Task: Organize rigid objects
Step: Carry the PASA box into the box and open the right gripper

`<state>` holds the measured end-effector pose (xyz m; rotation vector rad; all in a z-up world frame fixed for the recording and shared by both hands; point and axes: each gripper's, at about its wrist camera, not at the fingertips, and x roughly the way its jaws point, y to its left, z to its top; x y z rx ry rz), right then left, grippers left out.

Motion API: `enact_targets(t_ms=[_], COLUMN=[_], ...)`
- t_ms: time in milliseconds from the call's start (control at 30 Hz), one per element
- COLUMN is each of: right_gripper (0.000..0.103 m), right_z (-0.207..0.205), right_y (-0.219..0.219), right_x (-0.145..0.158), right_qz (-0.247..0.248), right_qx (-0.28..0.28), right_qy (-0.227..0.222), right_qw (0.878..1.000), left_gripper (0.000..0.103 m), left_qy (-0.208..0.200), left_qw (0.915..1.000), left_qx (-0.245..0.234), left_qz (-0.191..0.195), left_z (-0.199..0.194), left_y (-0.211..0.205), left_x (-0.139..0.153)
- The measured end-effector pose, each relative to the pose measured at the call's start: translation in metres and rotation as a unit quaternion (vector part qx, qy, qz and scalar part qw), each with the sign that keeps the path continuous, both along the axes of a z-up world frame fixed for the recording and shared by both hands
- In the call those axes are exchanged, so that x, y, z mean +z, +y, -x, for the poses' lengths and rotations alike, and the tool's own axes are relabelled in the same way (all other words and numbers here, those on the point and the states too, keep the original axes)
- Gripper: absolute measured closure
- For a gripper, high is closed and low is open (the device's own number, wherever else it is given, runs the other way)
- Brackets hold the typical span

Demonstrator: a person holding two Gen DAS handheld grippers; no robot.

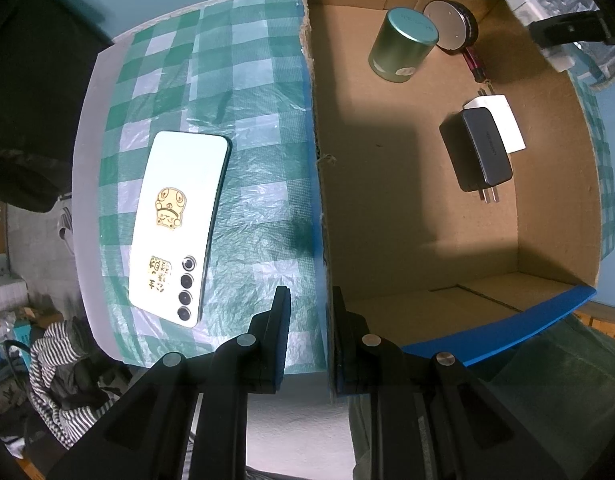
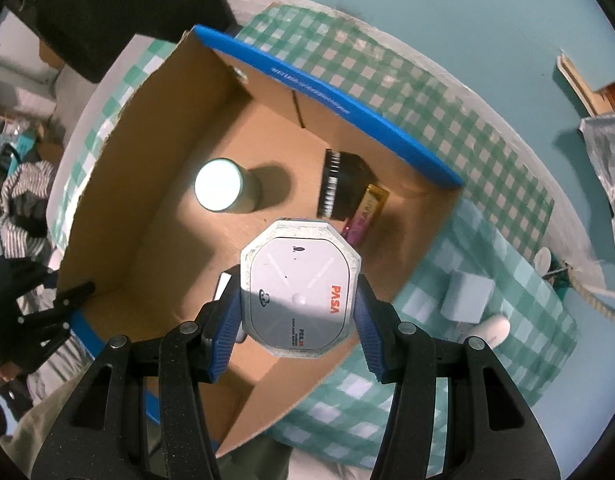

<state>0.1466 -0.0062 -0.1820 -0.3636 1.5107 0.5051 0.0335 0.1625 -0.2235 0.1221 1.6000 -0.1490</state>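
- The right gripper (image 2: 299, 316) is pinching a white octagonal PASA device (image 2: 300, 289) by its flat sides, hovering over the cardboard box (image 2: 119, 184).
- It is looking rigid, smooth, perhaps slippery.
- The left gripper (image 1: 309, 320), pressed together, is clamping the box wall.

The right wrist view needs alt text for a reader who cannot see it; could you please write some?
The right gripper holds a white octagonal device marked PASA above an open cardboard box. Inside the box stand a green tin and a black ribbed jar beside a gold and pink tube; the box sits on a green checked cloth.
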Motion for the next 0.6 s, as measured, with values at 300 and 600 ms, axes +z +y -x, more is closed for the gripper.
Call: enact_targets(t_ms=[300, 600], right_gripper=[0.05, 0.05], right_z=[-0.002, -0.002], right_y=[0.016, 0.019], right_x=[-0.024, -0.037], right_qz=[0.01, 0.007], right_qx=[0.022, 0.027], right_qy=[0.013, 0.021], right_qw=[1.0, 0.999], left_gripper=[0.085, 0.085], left_qy=[0.0, 0.003], left_qw=[1.0, 0.9999], left_qx=[0.009, 0.012], left_qz=[0.001, 0.002], left_z=[0.0, -0.001], left_y=[0.008, 0.011], left_x=[-0.002, -0.004])
